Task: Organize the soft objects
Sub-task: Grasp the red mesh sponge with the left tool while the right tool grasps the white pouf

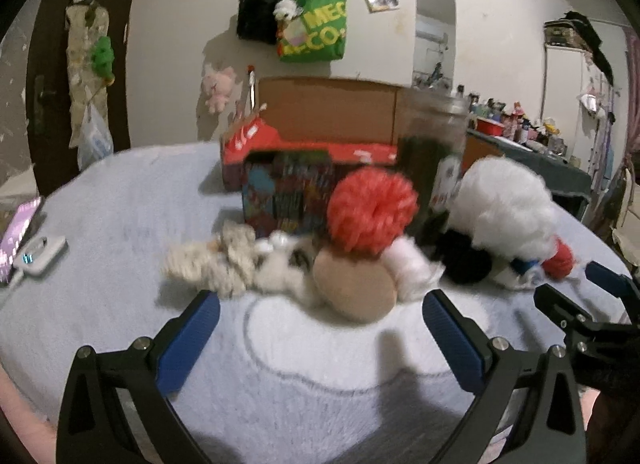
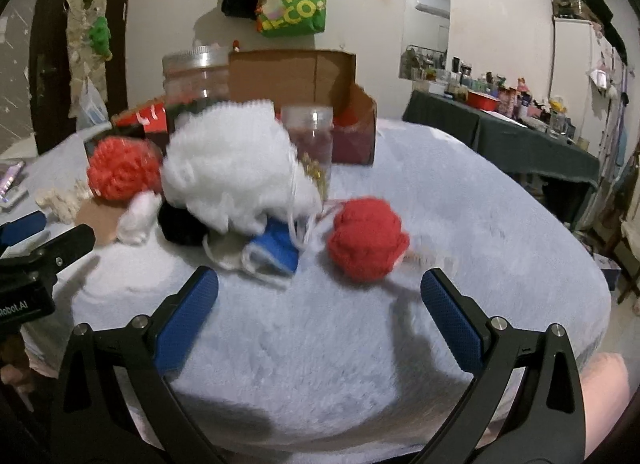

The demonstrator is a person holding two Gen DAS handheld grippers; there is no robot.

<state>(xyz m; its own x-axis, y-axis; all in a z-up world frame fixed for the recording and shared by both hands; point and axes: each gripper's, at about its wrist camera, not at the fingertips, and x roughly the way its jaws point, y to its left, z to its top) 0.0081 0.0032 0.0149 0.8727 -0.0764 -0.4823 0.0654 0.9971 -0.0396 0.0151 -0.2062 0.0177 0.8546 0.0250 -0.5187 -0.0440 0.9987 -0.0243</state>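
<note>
Both tools gape wide and empty: the left tool [image 1: 320, 328] faces a red-haired plush doll head [image 1: 360, 248], the right tool [image 2: 318, 304] a red knitted yarn ball [image 2: 366, 242], both mid-bed on the pale fluffy blanket [image 2: 360, 364]. Each looks light and squashy; pinch the middle.

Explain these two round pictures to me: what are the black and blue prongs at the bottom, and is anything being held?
No robot here: a person holds a pair of tongs in each hand, each with a wide-angle camera looking along its fingers. One picture is from the left tongs, the other from the right tongs. Both stand open and hold nothing. On the fluffy pale blanket lies a heap of soft things: a white fluffy bundle, a red yarn ball, a doll with red yarn hair and a blue knitted piece. Behind stand a cardboard box and clear jars.
</note>
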